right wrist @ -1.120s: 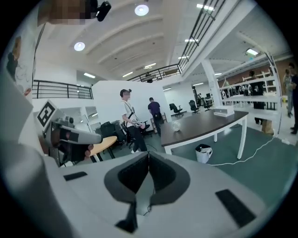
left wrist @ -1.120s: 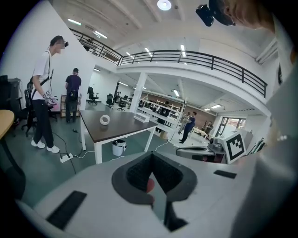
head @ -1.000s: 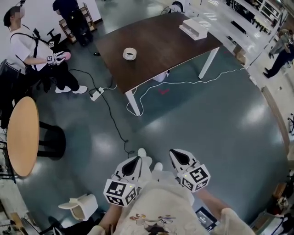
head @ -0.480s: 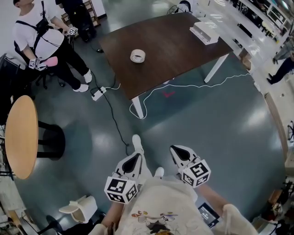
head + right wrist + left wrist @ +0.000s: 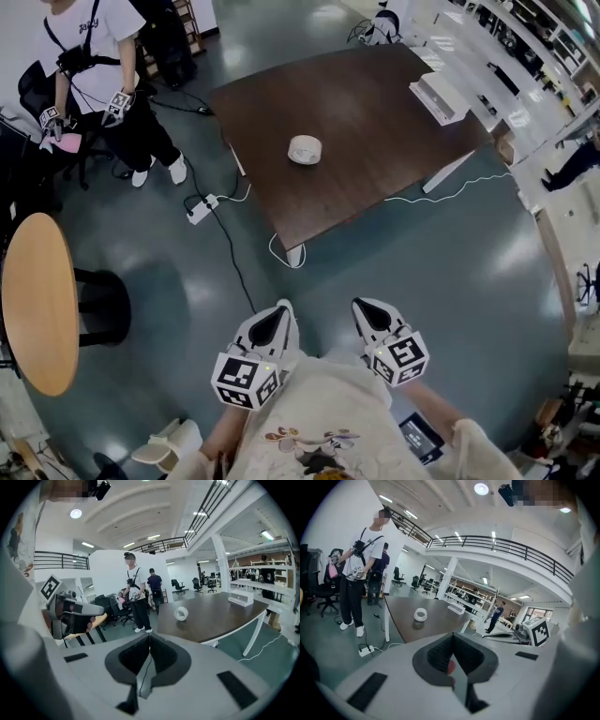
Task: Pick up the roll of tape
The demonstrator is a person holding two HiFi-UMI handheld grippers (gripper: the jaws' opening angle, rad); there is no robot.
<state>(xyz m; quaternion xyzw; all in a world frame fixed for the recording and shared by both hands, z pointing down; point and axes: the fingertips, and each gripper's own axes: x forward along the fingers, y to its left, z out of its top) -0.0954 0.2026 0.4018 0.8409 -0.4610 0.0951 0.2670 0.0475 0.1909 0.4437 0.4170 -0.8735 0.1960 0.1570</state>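
A white roll of tape (image 5: 305,149) lies flat near the middle of the dark brown table (image 5: 375,122). The left gripper view shows the roll of tape (image 5: 420,615) far ahead, and so does the right gripper view, where the roll (image 5: 181,614) sits on the table top. My left gripper (image 5: 277,319) and right gripper (image 5: 367,312) are held side by side close to my body, over the floor short of the table. Both have their jaws shut with nothing between them.
A white box (image 5: 439,97) rests at the table's far right. Cables and a power strip (image 5: 201,208) trail on the floor by the table's left leg. A person (image 5: 94,66) stands at the upper left by black chairs. A round wooden table (image 5: 37,300) stands at the left.
The table and the roll of tape have come nearer and lower in the head view as I walk toward them. The person at the left has shifted. Both grippers stay shut.
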